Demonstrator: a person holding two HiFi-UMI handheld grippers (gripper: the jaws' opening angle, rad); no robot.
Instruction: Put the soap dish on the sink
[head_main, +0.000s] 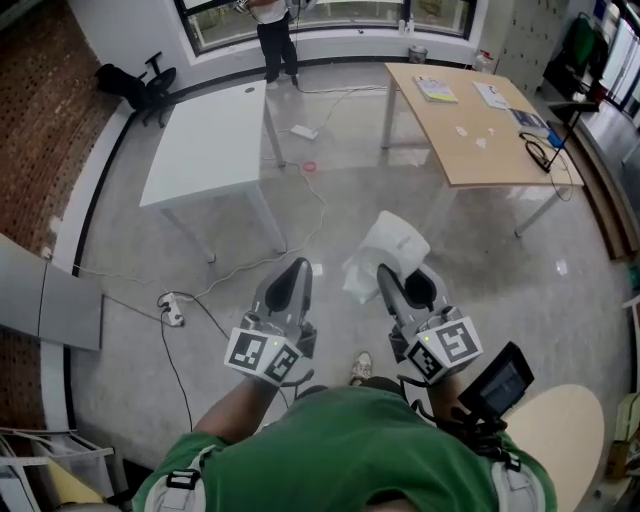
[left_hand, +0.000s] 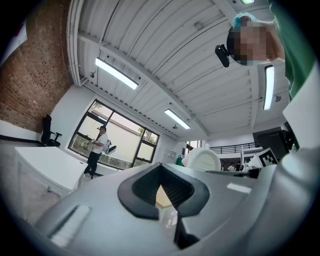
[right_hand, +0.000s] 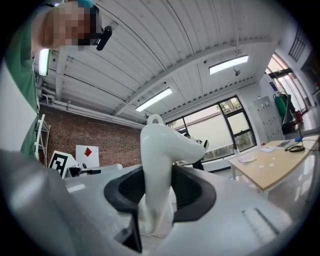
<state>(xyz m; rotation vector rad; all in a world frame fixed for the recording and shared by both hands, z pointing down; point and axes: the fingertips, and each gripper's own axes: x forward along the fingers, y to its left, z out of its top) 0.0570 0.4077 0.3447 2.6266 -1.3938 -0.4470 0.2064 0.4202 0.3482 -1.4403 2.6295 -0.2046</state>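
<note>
The white soap dish (head_main: 395, 245) sticks up and forward out of my right gripper (head_main: 400, 282), which is shut on its lower part. In the right gripper view the soap dish (right_hand: 159, 160) stands between the dark pads, with my right gripper (right_hand: 159, 192) pressed on both its sides. My left gripper (head_main: 296, 272) is held beside it at the same height, shut with nothing in it. In the left gripper view the left gripper (left_hand: 161, 176) has its tips together, and the soap dish (left_hand: 204, 159) shows to the right. No sink is in view.
I stand on a grey floor. A white table (head_main: 210, 140) is ahead on the left and a wooden table (head_main: 480, 120) with papers ahead on the right. A power strip (head_main: 172, 308) with cables lies on the floor. A person (head_main: 275, 35) stands by the window.
</note>
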